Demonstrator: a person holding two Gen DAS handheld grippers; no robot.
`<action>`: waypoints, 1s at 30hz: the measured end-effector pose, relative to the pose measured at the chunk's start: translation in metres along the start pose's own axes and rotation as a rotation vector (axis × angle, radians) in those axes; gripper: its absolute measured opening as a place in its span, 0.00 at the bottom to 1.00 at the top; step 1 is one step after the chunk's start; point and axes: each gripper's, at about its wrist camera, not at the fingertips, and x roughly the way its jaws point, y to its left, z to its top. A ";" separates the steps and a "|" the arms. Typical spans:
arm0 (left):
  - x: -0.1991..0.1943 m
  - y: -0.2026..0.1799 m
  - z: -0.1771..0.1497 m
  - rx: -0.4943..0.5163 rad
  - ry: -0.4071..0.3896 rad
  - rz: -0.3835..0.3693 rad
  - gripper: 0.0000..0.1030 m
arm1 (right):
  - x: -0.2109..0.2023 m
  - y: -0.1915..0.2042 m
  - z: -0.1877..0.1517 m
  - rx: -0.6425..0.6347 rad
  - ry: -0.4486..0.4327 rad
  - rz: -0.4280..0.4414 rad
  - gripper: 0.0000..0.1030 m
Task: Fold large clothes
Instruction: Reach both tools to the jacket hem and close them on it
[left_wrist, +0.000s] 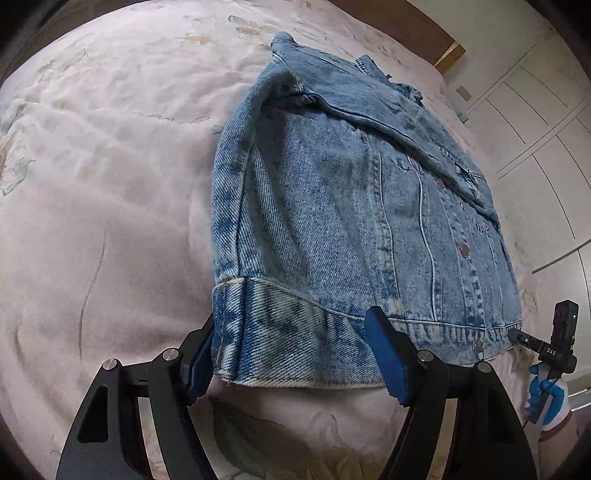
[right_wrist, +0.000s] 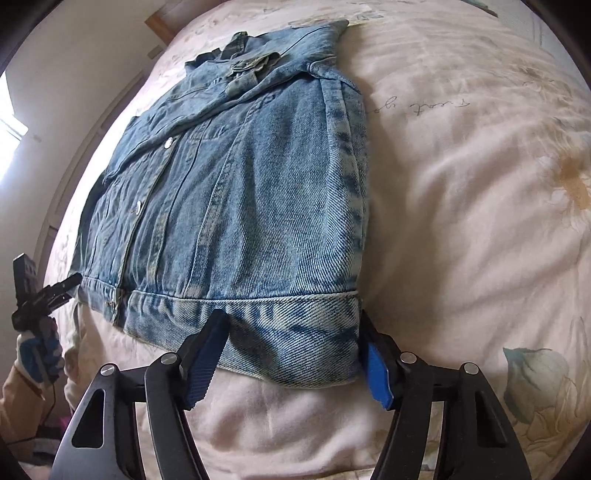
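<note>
A light blue denim jacket (left_wrist: 351, 206) lies flat on the bed, front up, sleeves folded in across the chest, hem toward me. My left gripper (left_wrist: 295, 354) is open, its blue pads on either side of the jacket's left hem corner. My right gripper (right_wrist: 291, 354) is open too, its pads straddling the right hem corner of the jacket (right_wrist: 240, 192). The right gripper also shows in the left wrist view (left_wrist: 517, 338) at the hem's far corner. The left gripper shows in the right wrist view (right_wrist: 70, 284) at the other corner.
The jacket rests on a pale pink floral bedspread (left_wrist: 110, 184) that spreads wide on both sides (right_wrist: 480, 184). A wooden headboard (left_wrist: 417, 29) stands at the far end. White wardrobe doors (left_wrist: 546, 140) line one side of the bed.
</note>
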 end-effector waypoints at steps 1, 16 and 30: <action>0.000 0.001 0.000 -0.002 -0.001 -0.008 0.66 | 0.000 0.000 0.000 0.002 0.000 0.004 0.67; -0.004 -0.006 -0.006 0.001 0.007 -0.072 0.56 | -0.012 -0.006 -0.001 0.032 -0.019 0.086 0.48; 0.000 -0.010 -0.004 -0.020 0.000 -0.091 0.56 | -0.007 -0.006 0.000 0.049 -0.022 0.102 0.50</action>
